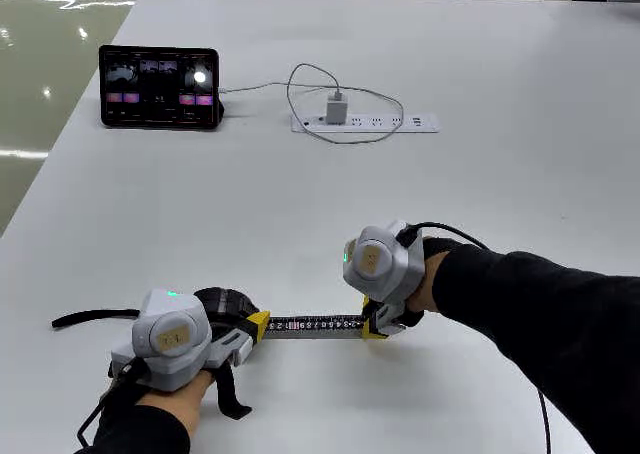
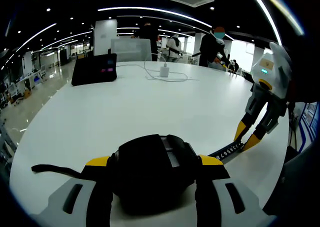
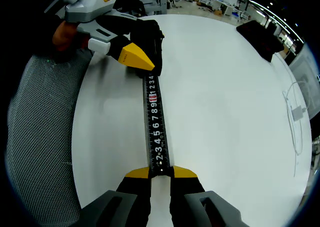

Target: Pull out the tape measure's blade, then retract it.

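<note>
A black tape measure case (image 1: 228, 305) lies on the white table (image 1: 300, 214) at the near left, and my left gripper (image 1: 243, 336) is shut on it. The left gripper view shows the case (image 2: 152, 169) clamped in the left gripper (image 2: 155, 162), between the yellow fingertips (image 2: 97, 162). A short length of blade (image 1: 315, 324) runs right from the case, numbers facing up. My right gripper (image 1: 372, 326) is shut on the blade's end. In the right gripper view the blade (image 3: 154, 122) leads from my right gripper (image 3: 160, 173) up to the case (image 3: 150, 37). A black strap (image 1: 90, 319) trails left of the case.
A tablet (image 1: 160, 86) stands at the far left, close to the table's left edge. A white power strip (image 1: 365, 122) with a charger (image 1: 336, 107) and looped cable lies at the back centre. Several people (image 2: 212, 47) stand beyond the far edge.
</note>
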`<state>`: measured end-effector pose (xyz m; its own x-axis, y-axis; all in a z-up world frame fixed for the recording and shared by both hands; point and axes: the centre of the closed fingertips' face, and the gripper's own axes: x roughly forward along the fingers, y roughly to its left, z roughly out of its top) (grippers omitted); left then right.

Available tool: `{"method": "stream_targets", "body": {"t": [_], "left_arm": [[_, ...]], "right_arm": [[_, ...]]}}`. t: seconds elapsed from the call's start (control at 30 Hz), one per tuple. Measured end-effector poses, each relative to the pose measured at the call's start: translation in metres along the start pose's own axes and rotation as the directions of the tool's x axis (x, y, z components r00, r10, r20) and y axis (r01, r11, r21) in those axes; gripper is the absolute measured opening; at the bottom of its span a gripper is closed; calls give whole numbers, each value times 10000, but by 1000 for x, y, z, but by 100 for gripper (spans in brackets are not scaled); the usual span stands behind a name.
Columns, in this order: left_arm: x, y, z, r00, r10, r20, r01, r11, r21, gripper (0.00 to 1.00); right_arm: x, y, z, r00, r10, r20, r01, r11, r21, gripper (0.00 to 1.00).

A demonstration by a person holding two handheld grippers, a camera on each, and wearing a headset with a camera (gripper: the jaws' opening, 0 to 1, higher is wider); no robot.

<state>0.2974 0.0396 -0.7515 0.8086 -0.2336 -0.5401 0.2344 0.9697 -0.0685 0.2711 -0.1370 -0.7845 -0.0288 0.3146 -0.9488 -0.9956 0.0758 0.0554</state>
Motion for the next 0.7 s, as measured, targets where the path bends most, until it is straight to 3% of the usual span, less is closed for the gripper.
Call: {"method": "stream_targets", "body": {"t": [0.7], "left_arm": [[1, 0, 0, 10000, -29, -6, 29, 10000, -54, 62]], "right_arm": [[3, 2, 9, 9999, 170, 14, -170, 9999, 25, 10]]}}
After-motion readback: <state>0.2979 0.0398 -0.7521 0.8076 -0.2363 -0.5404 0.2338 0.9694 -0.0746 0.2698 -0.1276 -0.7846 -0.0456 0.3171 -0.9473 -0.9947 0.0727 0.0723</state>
